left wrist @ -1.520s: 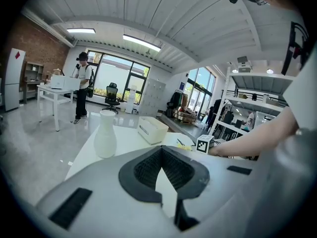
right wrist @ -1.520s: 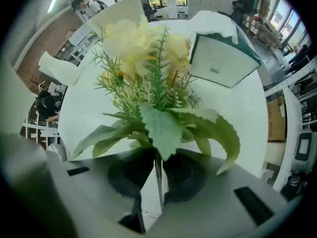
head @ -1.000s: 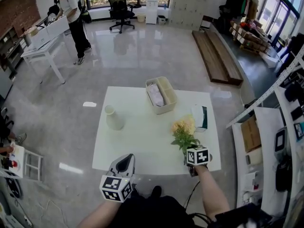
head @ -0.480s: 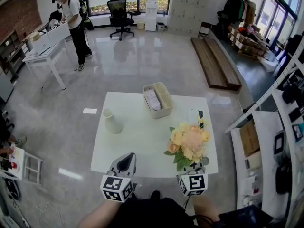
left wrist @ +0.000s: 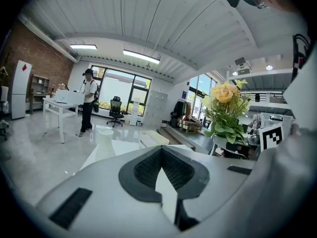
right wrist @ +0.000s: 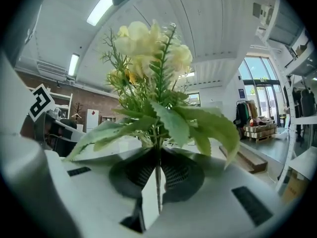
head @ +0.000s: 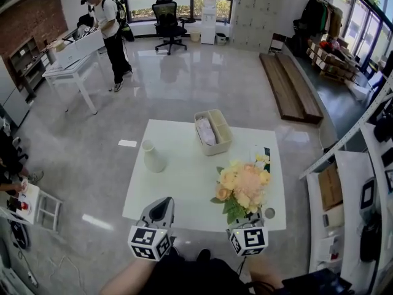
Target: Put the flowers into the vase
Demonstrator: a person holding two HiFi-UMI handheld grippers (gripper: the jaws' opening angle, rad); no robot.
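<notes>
The right gripper (right wrist: 157,153) has its jaws closed on the thin green stem (right wrist: 157,182) of a bunch of yellow and pale pink artificial flowers with green leaves (head: 243,185). The stem stands straight between the two dark pads, and the flowers rise upright above the gripper. In the head view the flowers are over the near right part of the white square table (head: 184,186) (they do not touch the table top).

The white narrow-necked vase (head: 153,157) stands upright on the left part of the table, well apart from the flowers. A beige plastic basket with two compartments (head: 225,141) stands at the far side of the table, and something pale lies in its left compartment.

The left gripper (left wrist: 159,151) is at the near edge of the table. Its jaws are together and nothing is between them.
</notes>
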